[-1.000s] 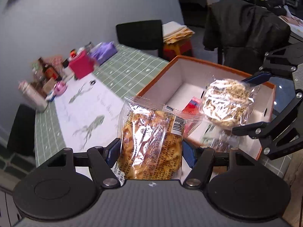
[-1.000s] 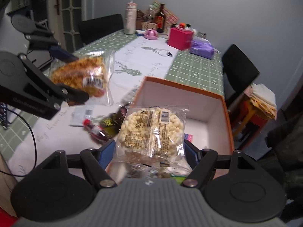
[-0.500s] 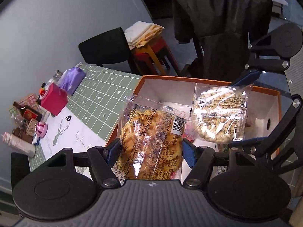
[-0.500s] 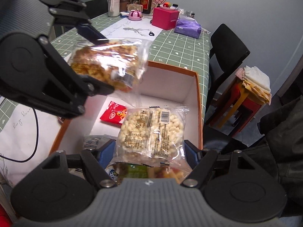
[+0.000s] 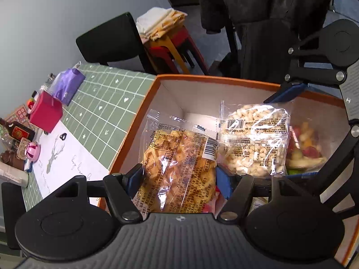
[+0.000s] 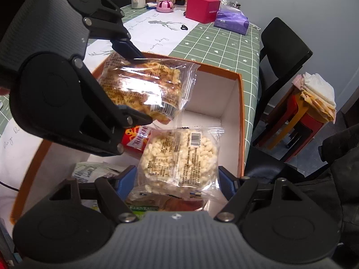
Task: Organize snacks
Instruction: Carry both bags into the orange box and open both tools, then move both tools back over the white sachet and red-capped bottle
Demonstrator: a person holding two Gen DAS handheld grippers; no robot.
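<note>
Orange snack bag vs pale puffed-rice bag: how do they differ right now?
The orange snack bag holds golden-brown pieces; the puffed-rice bag holds a whitish round cake. The orange bag is in the left gripper, the puffed-rice bag in the right gripper. In the right wrist view the orange bag is tilted sideways, the rice bag faces the camera flat. Both are clear wrappers, clamped over the orange box.

The green checked table bears an orange box, a pink box and a purple pack.

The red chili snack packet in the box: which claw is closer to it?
Left. The left claw hangs right above the red packet; the right claw sits nearer the camera, beside it.
</note>
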